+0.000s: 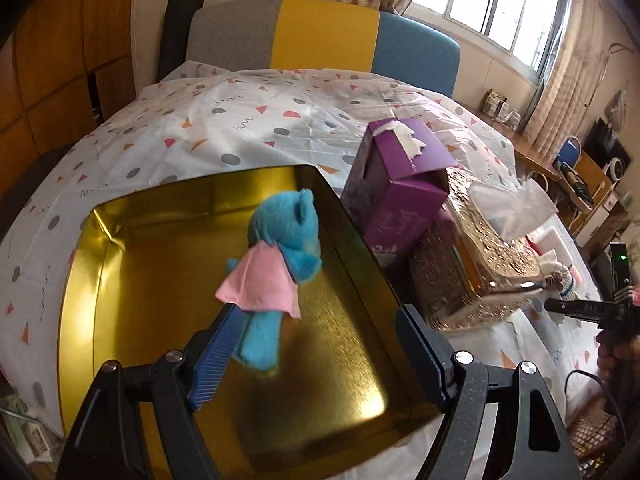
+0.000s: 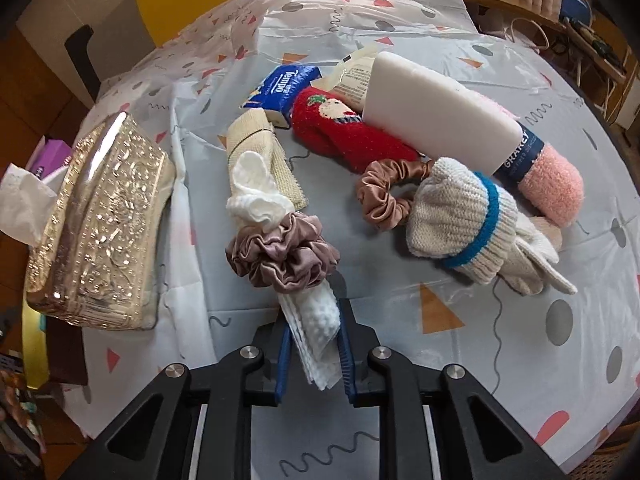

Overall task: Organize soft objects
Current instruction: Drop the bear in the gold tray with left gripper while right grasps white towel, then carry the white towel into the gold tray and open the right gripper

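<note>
In the left wrist view a blue plush toy (image 1: 280, 248) with a pink cape lies in or just above a gold metal tray (image 1: 168, 280). My left gripper (image 1: 320, 332) is open over the tray, its left finger close to the toy's leg. In the right wrist view my right gripper (image 2: 314, 340) is shut on a white waffle cloth (image 2: 318, 320) that runs through a mauve satin scrunchie (image 2: 280, 256). Beyond lie a brown scrunchie (image 2: 384, 192), a cream knit glove (image 2: 468, 228) with a blue band, a red fuzzy sock (image 2: 344, 132) and a pink fuzzy sock (image 2: 554, 188).
A purple tissue box (image 1: 396, 184) and an embossed gold tissue box (image 1: 480, 248) stand right of the tray; the gold box also shows in the right wrist view (image 2: 100, 228). A white block (image 2: 436, 104), a Tempo tissue pack (image 2: 280, 88) and a beige strap (image 2: 260, 144) lie on the patterned bedsheet (image 2: 460, 320).
</note>
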